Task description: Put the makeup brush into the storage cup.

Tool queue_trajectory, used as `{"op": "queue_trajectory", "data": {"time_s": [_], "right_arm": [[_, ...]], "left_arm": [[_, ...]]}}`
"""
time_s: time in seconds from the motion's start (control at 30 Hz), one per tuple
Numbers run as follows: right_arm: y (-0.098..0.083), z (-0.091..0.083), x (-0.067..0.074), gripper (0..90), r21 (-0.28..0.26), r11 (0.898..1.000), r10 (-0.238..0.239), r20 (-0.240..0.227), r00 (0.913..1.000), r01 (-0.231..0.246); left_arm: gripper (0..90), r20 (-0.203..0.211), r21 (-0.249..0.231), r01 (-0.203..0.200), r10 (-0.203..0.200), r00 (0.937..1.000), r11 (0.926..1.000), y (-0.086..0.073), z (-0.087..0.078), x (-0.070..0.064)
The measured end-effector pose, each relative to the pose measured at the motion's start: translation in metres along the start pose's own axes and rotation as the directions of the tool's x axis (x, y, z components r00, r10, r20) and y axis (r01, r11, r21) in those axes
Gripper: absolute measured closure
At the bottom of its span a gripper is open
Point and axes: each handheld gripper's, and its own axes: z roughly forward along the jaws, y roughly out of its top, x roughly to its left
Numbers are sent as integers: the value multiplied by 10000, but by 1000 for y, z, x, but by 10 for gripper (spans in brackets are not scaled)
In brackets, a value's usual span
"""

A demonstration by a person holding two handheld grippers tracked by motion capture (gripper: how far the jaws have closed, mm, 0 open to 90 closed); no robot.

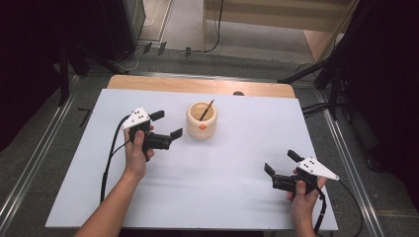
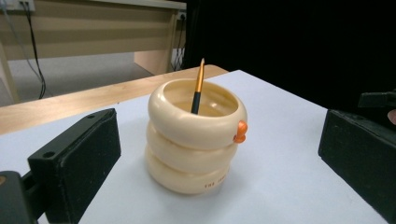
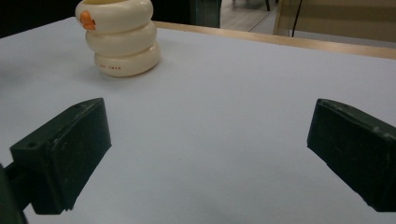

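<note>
— High view first: what sits on the white table (image 1: pixel 232 168)?
— A cream pot (image 1: pixel 201 120), shaped like three fat rings stacked up, smooth and shiny. It stands near the far middle. A thin dark brush (image 1: pixel 207 109) leans inside it. The left gripper (image 1: pixel 167 124) is just beside the pot, jaws wide apart. The right gripper (image 1: pixel 279 163) is well apart from it, near the front right, jaws spread too.
— And the left gripper view?
— The pot (image 2: pixel 196 135) stands between the two black blocky jaws, not touching. An orange knob (image 2: pixel 241 131) sticks out. The brush (image 2: pixel 198 88) has a gold tip; its bottom is hidden. Small letters low down are too tiny to read.
— Right gripper view?
— The pot's (image 3: pixel 120 37) top is cut off. The jaws hold nothing.
</note>
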Motion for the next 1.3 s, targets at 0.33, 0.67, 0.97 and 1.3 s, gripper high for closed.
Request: {"op": "queue_trajectory", "data": {"time_s": [0.33, 0.67, 0.97, 1.3], "right_arm": [[0, 1, 1, 0, 21, 10000, 46, -12, 10000, -46], [-1, 1, 1, 0, 30, 10000, 13, -23, 10000, -13], [-1, 0, 1, 0, 9, 10000, 80, -8, 10000, -80], [-1, 1, 3, 0, 59, 9999, 106, -5, 9999, -106]], "left_arm": [[0, -446, 108, 29, -24, 9990, 9999, -10, -21, 2], [0, -791, 73, 49, -43, 9969, 10000, -22, -43, 5], [0, -1053, 92, 167, -156, 9943, 9998, -34, -60, 5], [0, -1380, 62, 214, -203, 9902, 9998, -44, -83, 5]]}}
